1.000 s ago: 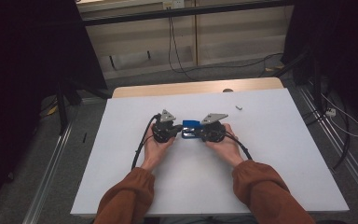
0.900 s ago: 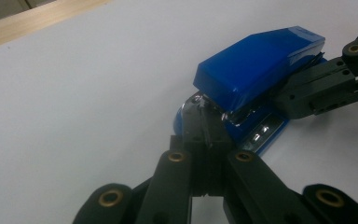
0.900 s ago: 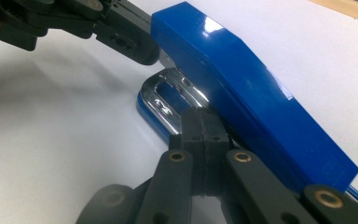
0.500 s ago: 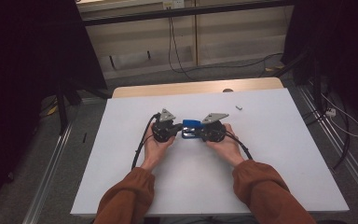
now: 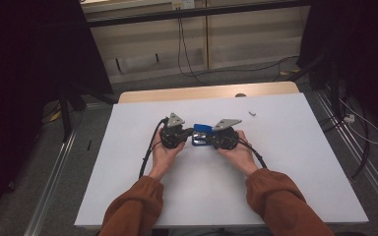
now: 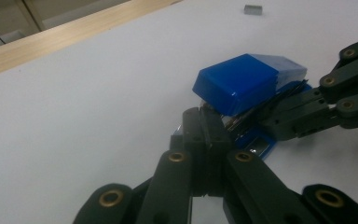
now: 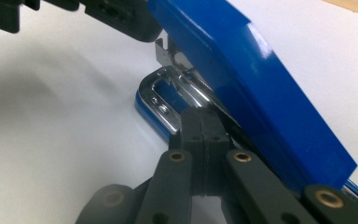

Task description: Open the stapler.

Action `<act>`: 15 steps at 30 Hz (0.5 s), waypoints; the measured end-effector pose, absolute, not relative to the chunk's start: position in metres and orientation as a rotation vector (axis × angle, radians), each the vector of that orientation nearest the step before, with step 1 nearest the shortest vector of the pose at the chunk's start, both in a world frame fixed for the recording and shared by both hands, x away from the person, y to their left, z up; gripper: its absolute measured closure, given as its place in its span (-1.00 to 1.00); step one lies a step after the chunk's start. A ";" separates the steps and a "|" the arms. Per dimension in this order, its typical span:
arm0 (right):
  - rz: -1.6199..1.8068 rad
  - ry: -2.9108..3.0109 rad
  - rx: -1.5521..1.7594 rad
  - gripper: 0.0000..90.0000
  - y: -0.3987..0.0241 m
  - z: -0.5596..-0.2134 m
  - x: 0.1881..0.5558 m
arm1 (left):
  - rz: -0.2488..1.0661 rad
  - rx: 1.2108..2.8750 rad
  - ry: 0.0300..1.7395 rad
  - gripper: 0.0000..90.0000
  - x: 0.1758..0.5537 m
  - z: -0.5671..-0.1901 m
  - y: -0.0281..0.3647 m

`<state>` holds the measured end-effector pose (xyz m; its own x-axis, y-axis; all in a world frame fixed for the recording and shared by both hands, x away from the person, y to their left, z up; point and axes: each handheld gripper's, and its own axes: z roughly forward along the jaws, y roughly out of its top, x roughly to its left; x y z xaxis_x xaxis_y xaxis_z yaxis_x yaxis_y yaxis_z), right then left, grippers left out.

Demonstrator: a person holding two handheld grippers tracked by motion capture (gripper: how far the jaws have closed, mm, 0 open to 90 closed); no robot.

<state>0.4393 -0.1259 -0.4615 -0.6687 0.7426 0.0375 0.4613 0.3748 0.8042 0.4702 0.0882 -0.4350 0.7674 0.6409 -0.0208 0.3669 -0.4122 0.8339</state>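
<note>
A blue stapler (image 5: 203, 131) lies at the middle of the white table (image 5: 285, 167) with its blue top (image 6: 237, 81) raised off the chrome base (image 7: 161, 100). My left gripper (image 5: 191, 132) comes at it from the left. Its jaws are shut together, and the tips (image 6: 200, 116) sit at the stapler's front end under the raised top. My right gripper (image 5: 210, 139) comes in from the right, also shut. Its tips (image 7: 200, 119) rest against the metal magazine between top and base. Nothing shows between either pair of jaws.
A small grey strip (image 5: 251, 113) lies on the table beyond the stapler to the right. The table's wooden far edge (image 5: 202, 92) runs behind. Black cables (image 5: 147, 152) trail from both grippers toward the person. Rails and floor cables (image 5: 359, 132) flank the table.
</note>
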 end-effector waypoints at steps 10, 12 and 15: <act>1.193 2.311 1.036 1.00 -0.126 -0.462 0.440 | 0.370 2.030 0.733 1.00 0.470 -0.429 0.087; 1.191 2.310 1.035 1.00 -0.126 -0.462 0.439 | 0.373 2.026 0.728 1.00 0.470 -0.428 0.087; 1.205 2.310 1.051 1.00 -0.127 -0.462 0.440 | 0.380 2.027 0.714 1.00 0.471 -0.425 0.086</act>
